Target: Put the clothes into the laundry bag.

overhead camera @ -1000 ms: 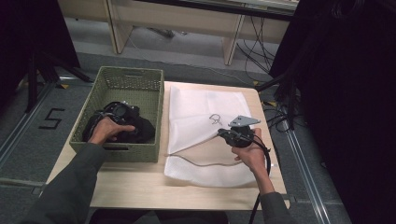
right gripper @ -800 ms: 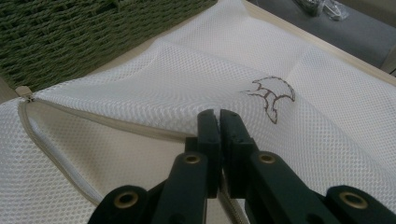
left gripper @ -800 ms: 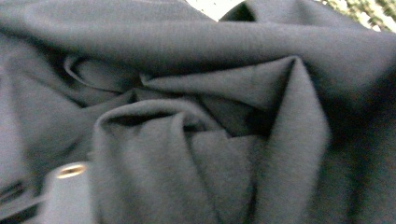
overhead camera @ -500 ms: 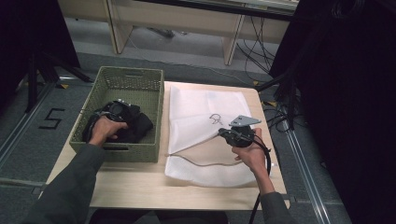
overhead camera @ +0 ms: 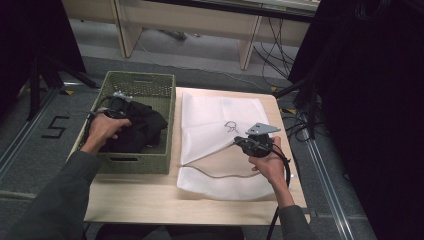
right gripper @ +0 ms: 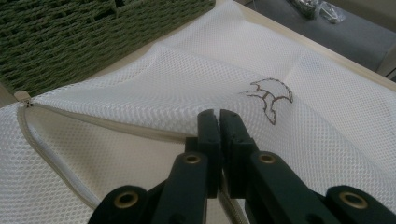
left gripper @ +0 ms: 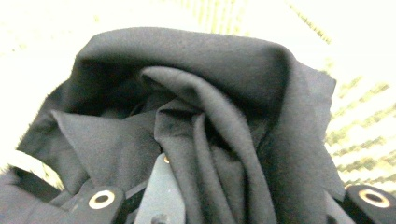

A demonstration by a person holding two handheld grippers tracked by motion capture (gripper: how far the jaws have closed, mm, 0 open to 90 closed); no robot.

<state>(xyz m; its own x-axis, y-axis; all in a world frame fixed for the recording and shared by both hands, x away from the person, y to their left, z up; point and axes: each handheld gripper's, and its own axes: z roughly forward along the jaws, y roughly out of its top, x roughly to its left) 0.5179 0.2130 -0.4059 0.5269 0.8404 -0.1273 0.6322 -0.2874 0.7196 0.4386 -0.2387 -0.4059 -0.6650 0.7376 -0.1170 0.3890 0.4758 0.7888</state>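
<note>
Two claws at work over one pale wooden surface [overhead camera: 150,200].

Item 1: left claw [overhead camera: 116,106], held in the person's left hand [overhead camera: 102,129], inside the green woven basket [overhead camera: 142,82] at the left of the surface. Its jaws have just been closing and now pinch a fold of the black garment [overhead camera: 140,127]; in the left gripper view the dark cloth [left gripper: 201,121] bunches between and over the jaws.

Item 2: black garment, crumpled, lying in the basket, gathered toward the near left part of it.

Item 3: right claw [right gripper: 218,116], held in the person's right hand [overhead camera: 267,162], jaws pressed together on the upper edge of the mesh bag's opening, at the zip line.

Item 4: white mesh laundry bag [overhead camera: 215,120], flat on the surface just right of the basket, zip [right gripper: 51,154] undone, mouth parted along its near half. A small outlined emblem [right gripper: 271,95] is printed on the mesh beyond the right jaws.
</note>
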